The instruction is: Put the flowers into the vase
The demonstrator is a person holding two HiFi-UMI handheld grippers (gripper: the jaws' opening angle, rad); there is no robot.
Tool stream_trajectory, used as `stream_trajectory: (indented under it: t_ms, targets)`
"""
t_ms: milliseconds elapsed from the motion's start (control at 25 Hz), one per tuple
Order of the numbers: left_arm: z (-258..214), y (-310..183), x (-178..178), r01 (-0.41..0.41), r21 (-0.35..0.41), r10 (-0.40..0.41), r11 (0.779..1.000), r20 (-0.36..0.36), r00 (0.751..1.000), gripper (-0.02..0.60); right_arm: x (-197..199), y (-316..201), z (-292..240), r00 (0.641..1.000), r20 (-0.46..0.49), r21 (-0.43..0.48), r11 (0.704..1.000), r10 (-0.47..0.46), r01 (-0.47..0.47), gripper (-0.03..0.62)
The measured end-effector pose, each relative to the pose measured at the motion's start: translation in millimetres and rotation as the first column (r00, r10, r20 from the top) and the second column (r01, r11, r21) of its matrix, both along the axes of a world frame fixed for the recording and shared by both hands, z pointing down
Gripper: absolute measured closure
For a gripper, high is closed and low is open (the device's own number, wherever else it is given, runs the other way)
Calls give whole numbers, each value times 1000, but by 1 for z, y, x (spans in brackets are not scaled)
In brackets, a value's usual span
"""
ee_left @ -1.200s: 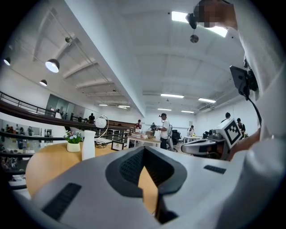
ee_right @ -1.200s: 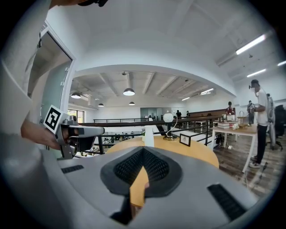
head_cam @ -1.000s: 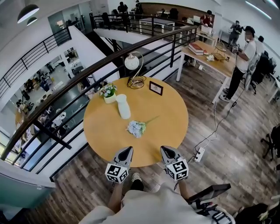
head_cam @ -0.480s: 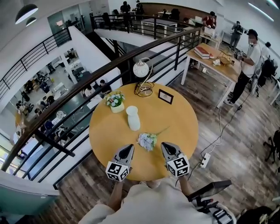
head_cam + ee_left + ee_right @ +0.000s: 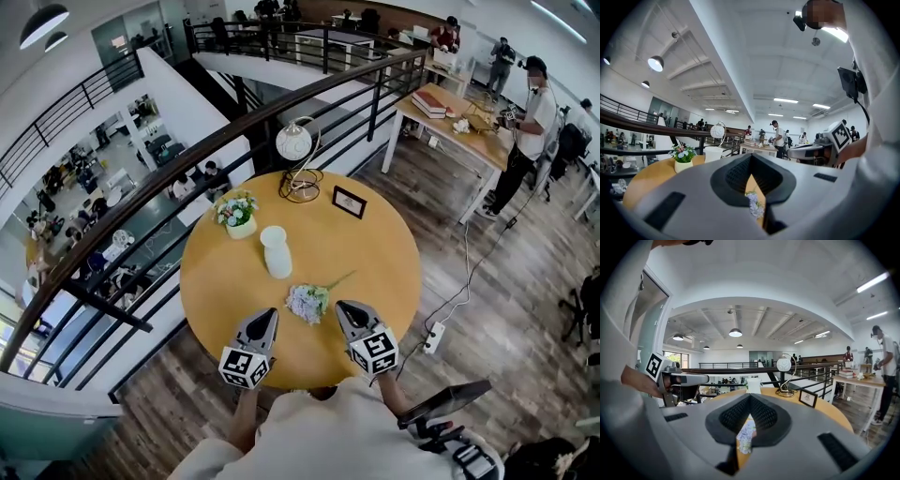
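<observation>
- The flowers [image 5: 309,302] lie flat on the desk [image 5: 389,267]. The blooms are nearest you and the thin stem runs away to the right. They sit between your two grippers and touch neither.
- The vase [image 5: 276,251] stands upright just beyond the blooms, a little to their left.
- Your left gripper [image 5: 264,317] and right gripper [image 5: 343,309] both have their jaws together with nothing in them. They sit on either side of the blooms.
- If you go in with the jaws together, you will likely shove the flowers across the desk rather than lift them.
- If you pinch the blooms instead of the stem, you may crush them. The stem end would also be hard to aim at the vase's narrow mouth.
- Nothing steadies the vase. A knock from the stem or a gripper could tip it toward the pot [image 5: 236,214] behind it.
</observation>
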State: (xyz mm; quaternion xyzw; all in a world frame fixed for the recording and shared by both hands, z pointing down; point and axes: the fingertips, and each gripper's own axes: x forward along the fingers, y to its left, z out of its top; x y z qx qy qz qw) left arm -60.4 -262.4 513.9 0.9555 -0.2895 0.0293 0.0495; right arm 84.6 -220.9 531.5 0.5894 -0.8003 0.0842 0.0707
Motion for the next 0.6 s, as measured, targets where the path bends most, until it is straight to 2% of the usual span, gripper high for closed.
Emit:
stream_trajectory:
  t_ms: [280,600]
  targets:
    - [6,21,3,64,-49,-64,997,6,998,574,10,16,7,998,16,-43,998,-55,56,586]
    - [52,47,5,74,-170,-65,983,57,996,574,18,47,64,997,61,-195,980,-39,50,585]
